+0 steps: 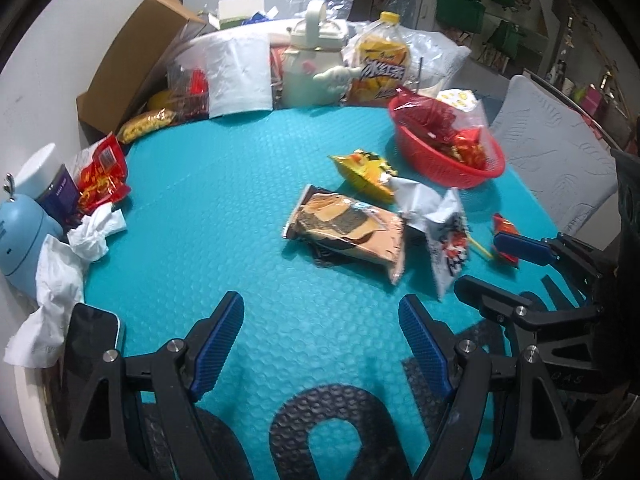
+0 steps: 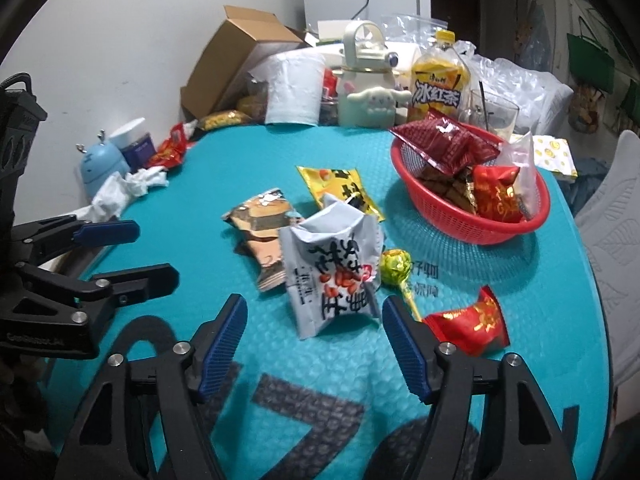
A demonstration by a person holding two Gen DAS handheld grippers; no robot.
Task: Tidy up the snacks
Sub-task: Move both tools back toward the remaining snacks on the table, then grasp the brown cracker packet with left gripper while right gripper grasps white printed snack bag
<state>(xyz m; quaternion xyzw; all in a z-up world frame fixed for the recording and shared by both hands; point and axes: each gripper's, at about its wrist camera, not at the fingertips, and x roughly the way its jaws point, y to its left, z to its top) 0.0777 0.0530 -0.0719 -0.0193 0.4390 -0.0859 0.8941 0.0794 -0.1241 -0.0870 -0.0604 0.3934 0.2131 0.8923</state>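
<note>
Your right gripper (image 2: 314, 336) stands open and empty before the white peanut packet (image 2: 334, 268), ready for the red basket (image 2: 472, 224); your left gripper (image 1: 320, 340) is open too.

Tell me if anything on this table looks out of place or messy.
Several snacks lie loose on the teal mat instead of in the red basket: a white peanut packet crumpled and propped up, a brown cracker pack, a yellow packet, a lollipop and a small red packet. Crumpled tissues sit at the mat's left edge.
</note>
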